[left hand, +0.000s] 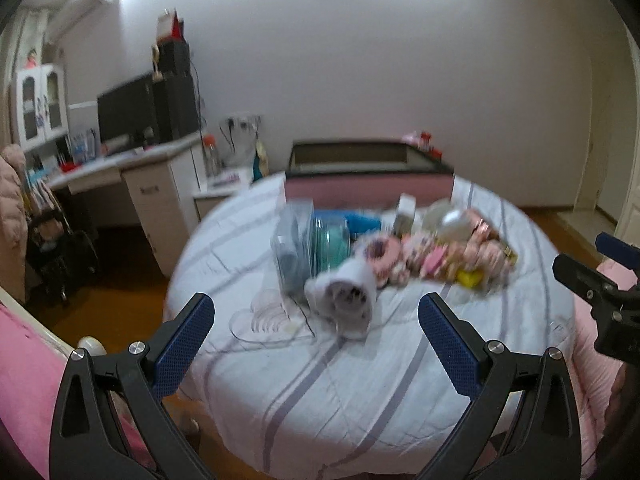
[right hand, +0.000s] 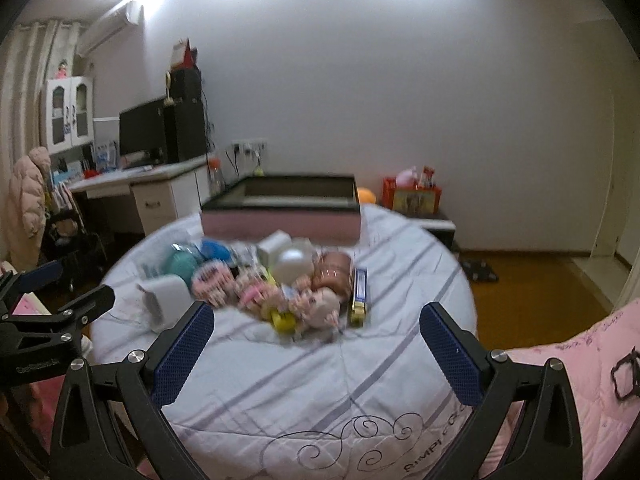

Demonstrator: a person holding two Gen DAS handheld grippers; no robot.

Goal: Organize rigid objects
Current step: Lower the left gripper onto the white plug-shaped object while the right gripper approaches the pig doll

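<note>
pile of small objects (right hand: 280, 284): lying on the striped sheet (right hand: 280, 380), just in front of the pink box (right hand: 280, 220), which is sitting open-topped behind it. left gripper (left hand: 316, 344) and right gripper (right hand: 316, 344): both hovering short of the pile, fingers spread wide, holding nothing. yellow-ended long box (right hand: 359, 292): lying at the pile's right edge, long axis pointing toward the pink box, seemingly nearer the right gripper. white cup-like item (left hand: 348, 300): lying tipped at the pile's left front, seemingly nearer the left gripper.

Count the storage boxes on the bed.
1: the pink box with a dark rim, open-topped, at the far edge of the bed, behind the pile of small items. Blur could hide smaller ones.
</note>
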